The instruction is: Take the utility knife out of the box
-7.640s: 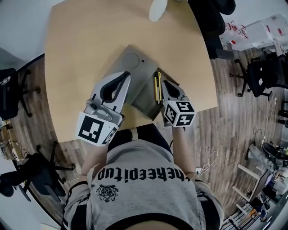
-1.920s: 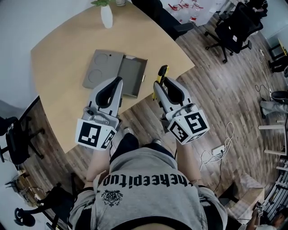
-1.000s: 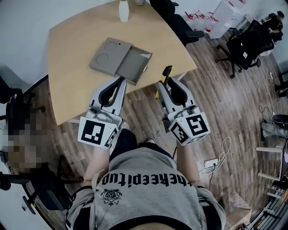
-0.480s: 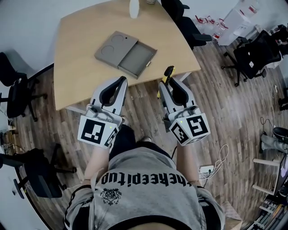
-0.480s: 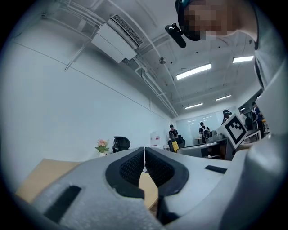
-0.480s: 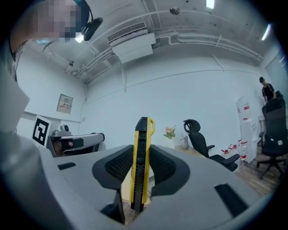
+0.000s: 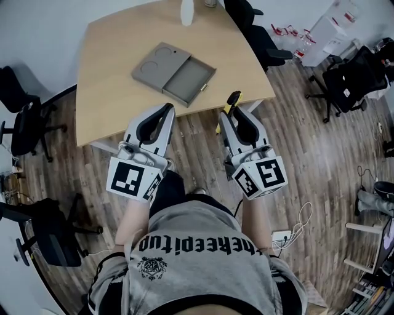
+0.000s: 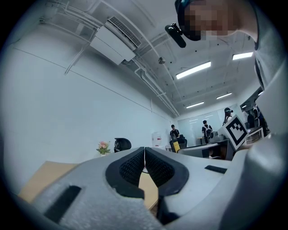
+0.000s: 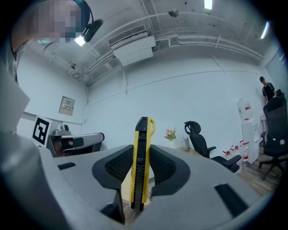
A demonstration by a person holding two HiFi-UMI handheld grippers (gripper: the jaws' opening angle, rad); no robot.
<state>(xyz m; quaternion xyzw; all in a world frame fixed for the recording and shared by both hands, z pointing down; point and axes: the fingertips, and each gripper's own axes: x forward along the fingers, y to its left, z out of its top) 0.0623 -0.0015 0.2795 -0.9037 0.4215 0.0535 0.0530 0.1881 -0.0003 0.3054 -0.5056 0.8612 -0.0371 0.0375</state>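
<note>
The yellow and black utility knife (image 9: 141, 157) stands upright between the pads of my right gripper (image 9: 141, 173), which is shut on it. In the head view the knife (image 7: 233, 100) sticks out past the right gripper (image 7: 231, 112), over the wooden floor and off the table. The open grey box (image 7: 189, 80) lies on the tan table (image 7: 117, 92), its tray holding nothing, its lid (image 7: 157, 61) beside it. My left gripper (image 7: 165, 111) hovers short of the table's near edge. Its pads (image 8: 135, 167) meet with nothing between them.
A white vase (image 7: 187, 12) stands at the table's far edge. Black office chairs sit at the left (image 7: 24, 117) and beyond the table at the right (image 7: 258, 37). A cable (image 7: 295, 224) lies on the floor. People stand far off in the left gripper view.
The knife lay in the box at first; now my right gripper holds it. Both grippers have drawn back from the table, so table and box lie farther off.
</note>
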